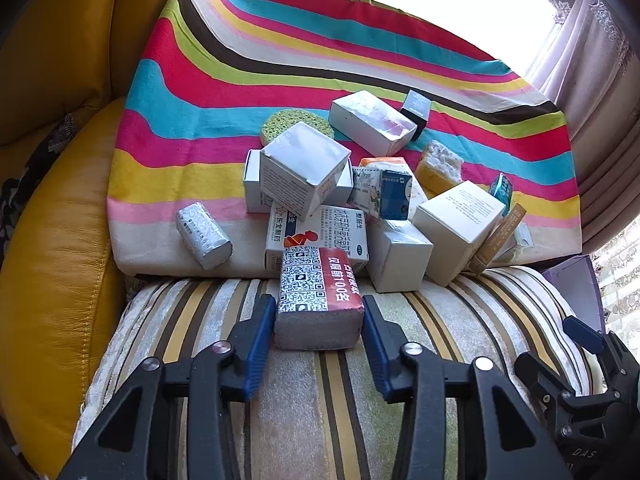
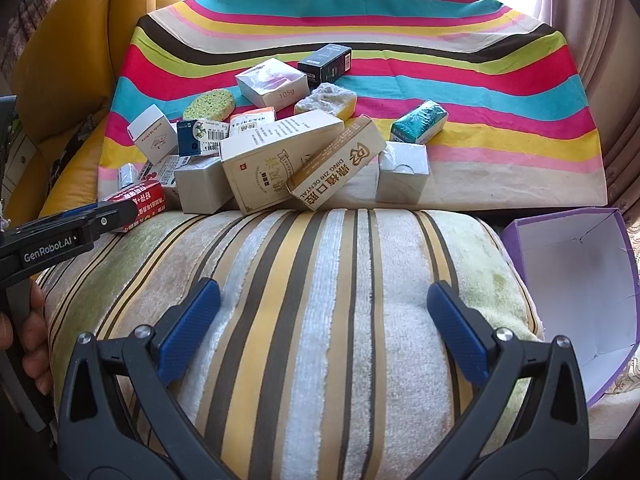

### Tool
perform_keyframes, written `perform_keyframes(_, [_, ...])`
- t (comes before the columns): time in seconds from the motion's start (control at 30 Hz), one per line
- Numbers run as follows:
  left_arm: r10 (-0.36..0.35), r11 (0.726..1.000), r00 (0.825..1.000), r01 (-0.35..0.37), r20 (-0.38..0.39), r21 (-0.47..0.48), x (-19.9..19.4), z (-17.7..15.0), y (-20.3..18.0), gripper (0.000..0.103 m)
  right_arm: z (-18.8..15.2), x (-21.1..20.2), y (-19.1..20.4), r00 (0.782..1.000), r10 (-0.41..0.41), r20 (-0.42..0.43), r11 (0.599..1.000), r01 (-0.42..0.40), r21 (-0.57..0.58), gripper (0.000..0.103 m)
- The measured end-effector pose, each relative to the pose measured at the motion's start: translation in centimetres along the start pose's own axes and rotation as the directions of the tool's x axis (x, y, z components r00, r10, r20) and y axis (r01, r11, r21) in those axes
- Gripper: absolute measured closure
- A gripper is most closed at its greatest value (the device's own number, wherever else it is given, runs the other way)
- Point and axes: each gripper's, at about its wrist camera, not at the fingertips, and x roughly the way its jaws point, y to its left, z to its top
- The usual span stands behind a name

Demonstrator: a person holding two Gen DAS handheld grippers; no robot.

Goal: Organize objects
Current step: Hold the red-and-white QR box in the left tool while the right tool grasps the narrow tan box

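A red and white tissue pack printed with QR codes (image 1: 316, 280) lies at the near edge of the pile, half over the striped cushion (image 1: 300, 400). My left gripper (image 1: 320, 320) is shut on it, one blue pad against each side. From the right wrist view the same pack (image 2: 140, 200) shows at the tip of the left gripper (image 2: 108, 216). My right gripper (image 2: 324, 292) hangs open over the cushion (image 2: 320, 248) with nothing between its fingers. Behind lies the pile: a cream box (image 2: 280, 160), a gold dental box (image 2: 336, 164), several white boxes, sponges and small packs.
The pile rests on a bright striped cloth (image 1: 280, 60). An open purple box with a white inside (image 2: 580, 280) stands at the right of the cushion. A yellow leather armchair (image 1: 52, 240) rises on the left, curtains (image 1: 600, 80) on the right. A hand (image 2: 32, 344) holds the left gripper.
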Motion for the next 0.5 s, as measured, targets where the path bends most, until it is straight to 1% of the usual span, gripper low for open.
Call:
perform_keyframes(0.07, [-0.009, 1.000, 1.000, 0.009, 0.006, -0.004, -0.1, -0.1, 0.1, 0.059, 0.1, 0.1, -0.1, 1.000, 0.004, -0.008, 1.000, -0.004, 0.006, 0.000])
perform_keyframes(0.17, [-0.027, 1.000, 1.000, 0.027, 0.016, -0.011, -0.3, -0.1, 0.2, 0.059, 0.3, 0.0, -0.4, 0.999, 0.038, -0.027, 0.999, -0.038, 0.003, 0.000])
perform_keyframes(0.33, [-0.044, 0.999, 0.999, 0.045, 0.023, -0.011, -0.5, -0.3, 0.2, 0.059, 1.3, 0.4, -1.1, 0.986, 0.115, -0.123, 0.993, -0.118, -0.015, 0.000])
perform_keyframes(0.43, [-0.043, 0.999, 0.999, 0.044, 0.029, -0.012, -0.6, -0.5, 0.1, 0.059, 1.6, 0.3, -1.7, 0.982, 0.160, -0.102, 0.987, -0.162, -0.004, 0.000])
perform_keyframes(0.5, [-0.044, 0.999, 0.999, 0.044, 0.031, -0.010, -0.7, -0.4, 0.1, 0.059, 2.0, 0.5, -1.9, 0.979, 0.170, -0.111, 0.985, -0.173, -0.020, 0.000])
